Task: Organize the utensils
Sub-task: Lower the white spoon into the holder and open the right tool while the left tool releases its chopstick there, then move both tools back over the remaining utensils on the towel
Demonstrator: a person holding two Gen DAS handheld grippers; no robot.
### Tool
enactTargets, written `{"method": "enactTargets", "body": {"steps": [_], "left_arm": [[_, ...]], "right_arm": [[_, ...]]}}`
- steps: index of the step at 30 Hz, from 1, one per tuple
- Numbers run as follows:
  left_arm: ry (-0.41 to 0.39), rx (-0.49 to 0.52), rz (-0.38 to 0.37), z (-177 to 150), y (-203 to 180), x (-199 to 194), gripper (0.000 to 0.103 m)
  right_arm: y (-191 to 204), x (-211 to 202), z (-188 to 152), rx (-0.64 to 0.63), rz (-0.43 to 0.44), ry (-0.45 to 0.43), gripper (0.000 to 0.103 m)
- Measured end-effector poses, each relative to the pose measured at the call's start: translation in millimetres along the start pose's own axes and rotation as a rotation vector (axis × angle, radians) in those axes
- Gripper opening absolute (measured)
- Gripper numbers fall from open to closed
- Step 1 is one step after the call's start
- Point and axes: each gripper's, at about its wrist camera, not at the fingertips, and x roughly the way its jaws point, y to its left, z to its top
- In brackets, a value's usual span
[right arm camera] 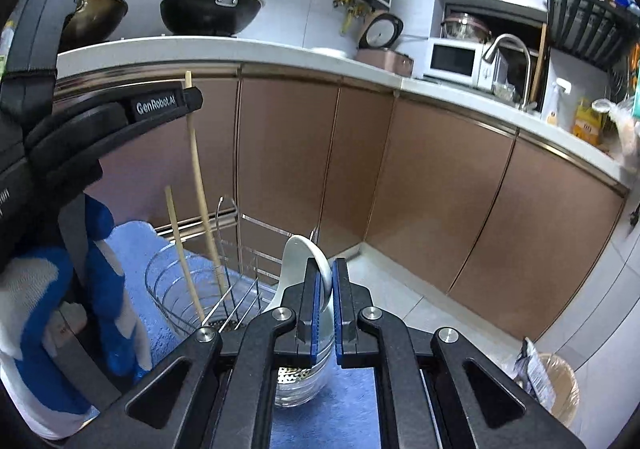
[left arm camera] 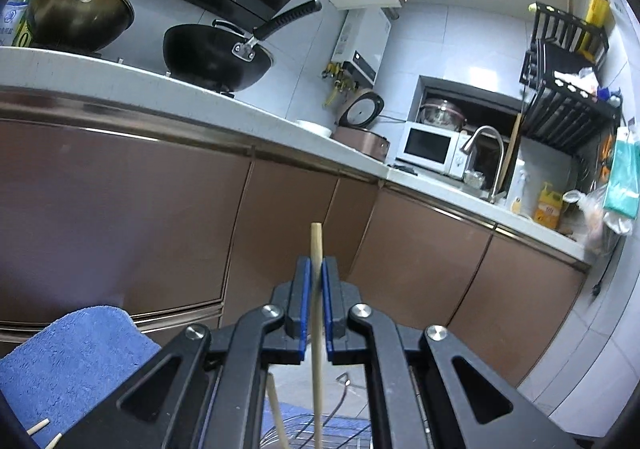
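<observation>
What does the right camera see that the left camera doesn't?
Only right: a white spoon pinched in the right gripper, a wire rack, a gloved hand, a bin.
Only left: loose chopstick ends on the blue towel.
Both: the left gripper's chopstick, woks, microwave, tap.

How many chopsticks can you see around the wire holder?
2: one chopstick clamped in the left gripper, another chopstick leaning in the wire holder. Others may be hidden.
</observation>
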Motion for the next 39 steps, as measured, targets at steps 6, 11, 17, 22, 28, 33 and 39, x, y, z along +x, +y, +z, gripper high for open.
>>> {"method": "enactTargets", "body": {"steps": [6,11,17,22,28,33,39], "left_arm": [[0.009,0.036,0.018,-11.4,2.0,-4.5,0.007],[0.009,0.049,0.02,-13.1,2.2,-11.7,0.011],[0.011,0.052,0.019,-7.7,5.6,-22.4,0.015],[0.012,0.068,0.014,-2.9,7.2,-37.5,0.016],[0.024,0.067,0.014,6.6,14.9,-56.3,0.026],[0.031,0.083,0.026,13.2,21.7,-75.9,0.035],[0.037,0.123,0.036,18.0,28.3,-100.3,0.039]], "right_arm": [[2.2,-0.8,-8.7,0.018,0.015,0.014,0.011],[-0.1,-12.1,-8.5,0.042,0.012,-0.004,0.024],[1.9,-24.9,-5.7,0.043,0.006,-0.018,0.026],[2.5,-36.6,-5.2,0.046,-0.007,-0.028,0.028],[4.3,-51.2,-7.7,0.055,-0.018,-0.024,0.03],[6.8,-64.5,-9.1,0.06,-0.02,-0.022,0.031],[9.4,-82.8,-8.4,0.056,-0.023,-0.029,0.035]]}}
